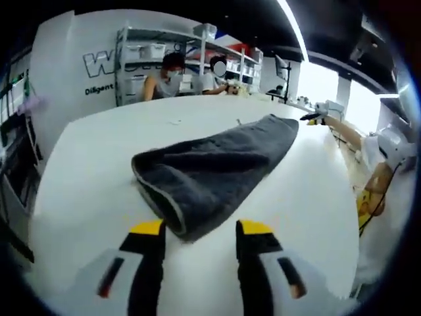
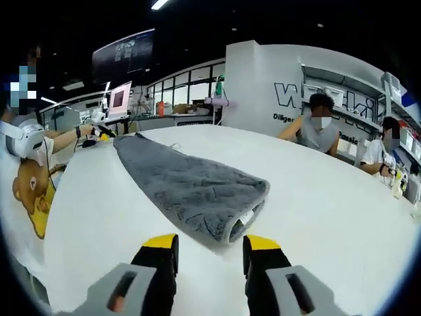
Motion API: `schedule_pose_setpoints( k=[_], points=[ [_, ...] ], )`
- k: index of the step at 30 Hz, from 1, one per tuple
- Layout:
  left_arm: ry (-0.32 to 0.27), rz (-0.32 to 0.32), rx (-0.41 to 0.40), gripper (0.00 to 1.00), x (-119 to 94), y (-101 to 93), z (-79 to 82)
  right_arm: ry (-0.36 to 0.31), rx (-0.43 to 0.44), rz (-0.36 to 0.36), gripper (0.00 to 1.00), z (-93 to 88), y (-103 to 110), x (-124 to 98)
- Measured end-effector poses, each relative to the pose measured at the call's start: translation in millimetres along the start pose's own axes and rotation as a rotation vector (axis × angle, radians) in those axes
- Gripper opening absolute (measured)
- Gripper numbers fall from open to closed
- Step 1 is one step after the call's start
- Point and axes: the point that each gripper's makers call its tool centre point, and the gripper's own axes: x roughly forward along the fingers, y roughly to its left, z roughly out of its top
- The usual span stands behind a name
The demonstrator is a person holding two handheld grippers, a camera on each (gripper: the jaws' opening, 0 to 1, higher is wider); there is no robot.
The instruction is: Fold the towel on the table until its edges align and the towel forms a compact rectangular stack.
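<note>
A dark grey towel (image 1: 220, 164) lies folded lengthwise on the white table (image 1: 92, 171), its near folded end just beyond my left gripper (image 1: 199, 230). That gripper is open, yellow-tipped jaws apart, nothing between them. In the right gripper view the same towel (image 2: 187, 184) stretches away to the upper left, its near end with a pale label just beyond my right gripper (image 2: 209, 245). The right gripper is open and holds nothing. Both grippers hover close to the towel's opposite ends without touching it.
A person in white (image 2: 26, 171) stands at the table's edge, an arm stretched out over it. Two seated people (image 1: 174, 76) are at the far side before shelving (image 1: 145, 59). A monitor (image 2: 120, 99) and small items sit at the far corner.
</note>
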Motion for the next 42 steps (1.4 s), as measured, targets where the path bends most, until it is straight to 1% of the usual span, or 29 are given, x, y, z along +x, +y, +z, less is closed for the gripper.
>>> schedule_pose_setpoints(
  k=[3,9,14,16,19,21,26,33,35,36,39,42],
  points=[
    [0.006,0.002,0.000,0.44,0,1.4,-0.7,0.027,0.003,0.004,0.40,-5.1,-3,6],
    [0.010,0.008,0.006,0.43,3,4.6,1.0,0.034,0.003,0.025,0.35,-5.3,-7,16],
    [0.015,0.011,0.012,0.40,4,5.3,1.4,0.035,0.006,0.041,0.33,-4.4,-5,24],
    [0.035,0.014,0.019,0.39,4,6.2,-1.7,0.027,0.007,0.046,0.31,-3.0,-4,26],
    [0.032,0.002,0.015,0.34,3,4.6,-1.8,0.025,-0.006,0.052,0.27,-1.4,-2,29],
    [0.030,-0.006,0.014,0.33,3,3.0,-1.5,0.024,-0.011,0.057,0.24,-0.5,0,30],
    [0.027,-0.024,0.014,0.28,8,-0.4,-1.3,0.012,-0.010,0.064,0.21,2.3,2,30],
    [0.041,-0.040,0.027,0.14,12,-3.1,-4.9,0.024,-0.024,0.067,0.11,1.3,5,30],
    [0.039,-0.030,0.034,0.08,11,-2.0,-4.9,0.023,-0.029,0.066,0.07,1.2,3,29],
    [0.040,-0.028,0.036,0.06,10,-2.1,-5.0,0.026,-0.030,0.066,0.06,1.1,3,29],
    [0.034,-0.023,0.021,0.06,5,-0.5,-4.2,0.033,-0.031,0.066,0.05,0.7,3,28],
    [0.044,-0.018,0.023,0.05,1,-2.0,-6.1,0.038,-0.031,0.057,0.04,0.6,1,25]
  ],
)
